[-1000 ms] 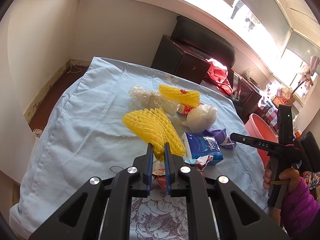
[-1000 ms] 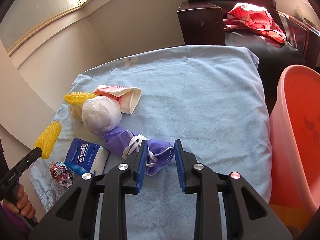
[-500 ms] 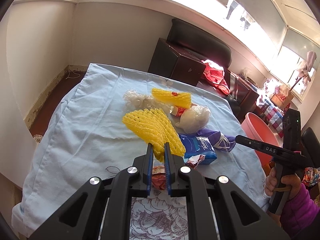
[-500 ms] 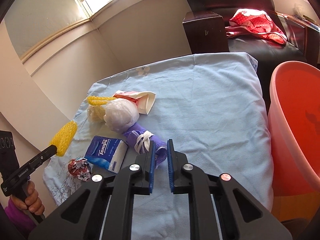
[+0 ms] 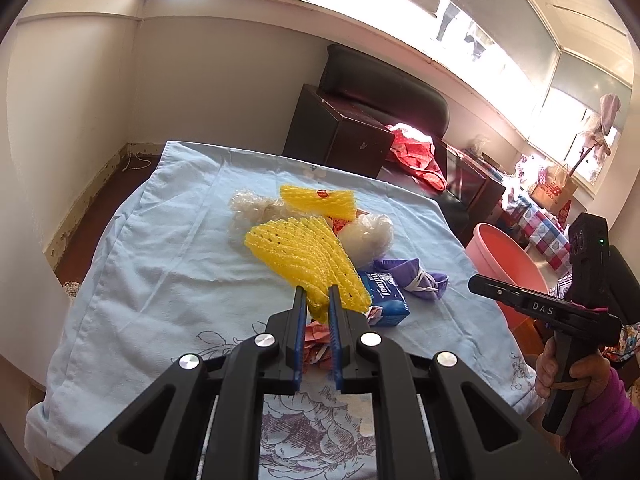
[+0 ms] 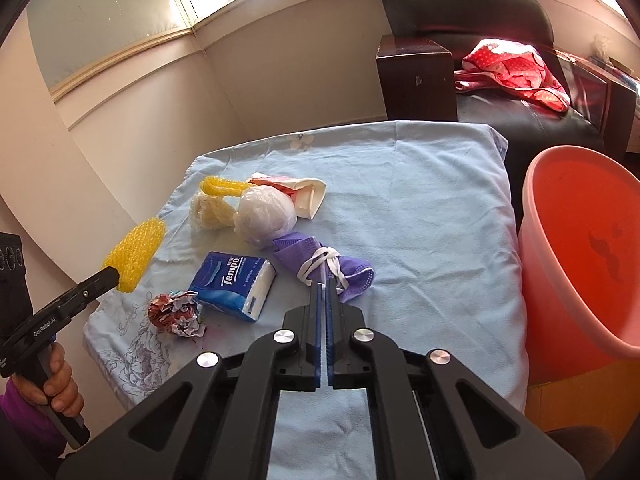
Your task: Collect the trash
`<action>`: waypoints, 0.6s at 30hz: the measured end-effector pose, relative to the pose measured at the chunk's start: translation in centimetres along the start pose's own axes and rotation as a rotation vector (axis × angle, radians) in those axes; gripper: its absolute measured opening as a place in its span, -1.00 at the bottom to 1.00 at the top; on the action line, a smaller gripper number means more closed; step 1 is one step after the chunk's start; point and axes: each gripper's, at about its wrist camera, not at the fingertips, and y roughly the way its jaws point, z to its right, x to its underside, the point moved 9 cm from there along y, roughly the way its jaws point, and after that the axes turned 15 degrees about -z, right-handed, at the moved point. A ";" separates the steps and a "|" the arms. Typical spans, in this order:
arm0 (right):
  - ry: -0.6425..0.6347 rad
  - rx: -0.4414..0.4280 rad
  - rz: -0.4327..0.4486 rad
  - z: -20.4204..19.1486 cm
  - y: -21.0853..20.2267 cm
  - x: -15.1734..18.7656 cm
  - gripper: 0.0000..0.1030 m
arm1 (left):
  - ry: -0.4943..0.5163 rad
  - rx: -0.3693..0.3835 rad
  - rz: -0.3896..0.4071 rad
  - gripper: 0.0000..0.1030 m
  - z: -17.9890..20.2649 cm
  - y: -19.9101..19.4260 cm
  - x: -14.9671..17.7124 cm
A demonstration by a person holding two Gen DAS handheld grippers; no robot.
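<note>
My left gripper [image 5: 316, 294] is shut on a yellow foam net [image 5: 304, 252] and holds it above the blue cloth; the right wrist view shows this net [image 6: 136, 256] at the left. My right gripper [image 6: 324, 280] is shut, its tips pinched at the white strap of a purple face mask [image 6: 304, 252]. The mask [image 5: 416, 278] lies on the cloth, and from the left its body sits a little apart from the right gripper's tip [image 5: 472, 280]. A pink bucket [image 6: 580, 260] stands at the table's right edge.
On the cloth-covered table [image 6: 420, 208] lie a blue tissue pack [image 6: 236, 280], a crumpled wrapper [image 6: 176, 312], a white plastic ball [image 6: 264, 212], a second yellow net [image 5: 320, 200] and a paper cup [image 6: 308, 196]. Dark furniture stands behind.
The right jaws went from open around the mask to shut while that gripper drew back and up. The left gripper rose slightly with the yellow net.
</note>
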 end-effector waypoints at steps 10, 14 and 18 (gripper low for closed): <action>-0.155 0.066 -0.095 -2.1 3.4 -2.0 -0.43 | -0.012 -0.007 -0.005 -0.81 -0.9 -0.5 0.5; -0.213 0.109 -0.124 -2.1 4.3 -3.1 -0.29 | -0.031 -0.006 -0.013 -0.81 -1.6 -0.1 0.6; -0.282 0.133 -0.185 -2.3 5.9 -3.2 -0.29 | -0.039 -0.001 -0.023 -0.81 -1.9 0.2 0.7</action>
